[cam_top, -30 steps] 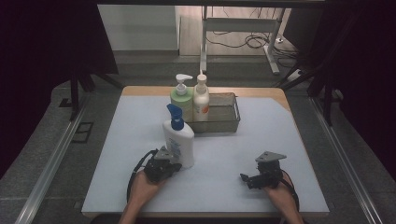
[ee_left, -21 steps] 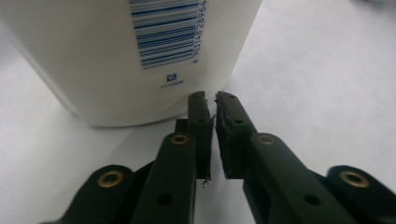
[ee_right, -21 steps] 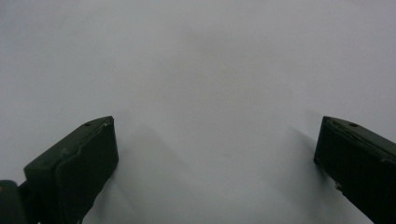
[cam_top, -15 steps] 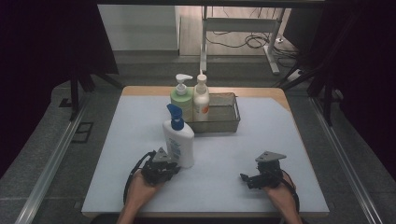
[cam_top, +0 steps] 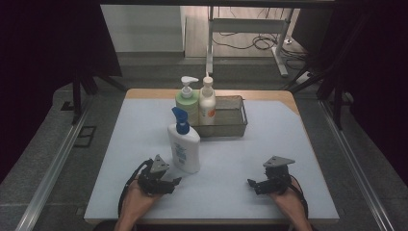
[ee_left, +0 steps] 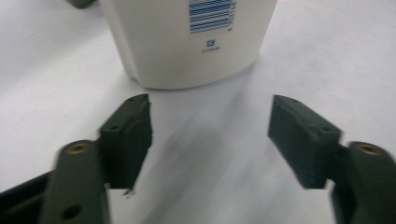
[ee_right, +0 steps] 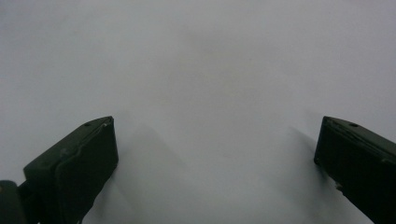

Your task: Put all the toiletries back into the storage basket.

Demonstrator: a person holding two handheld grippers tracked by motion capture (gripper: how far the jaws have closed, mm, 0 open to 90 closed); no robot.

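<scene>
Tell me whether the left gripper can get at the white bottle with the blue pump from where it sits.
Probably yes. The left gripper has just been opening, its jaws now apart with nothing between them, and the white bottle stands on the table straight ahead, apart from it, with bare surface in between.

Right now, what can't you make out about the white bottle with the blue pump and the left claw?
- White bottle: in the left gripper view, the top edge cuts off its pump and upper body.
- Its label: print too small in the high view.
- Left claw: its jaws are motion-blurred in the left gripper view, open, nothing between them.
</scene>
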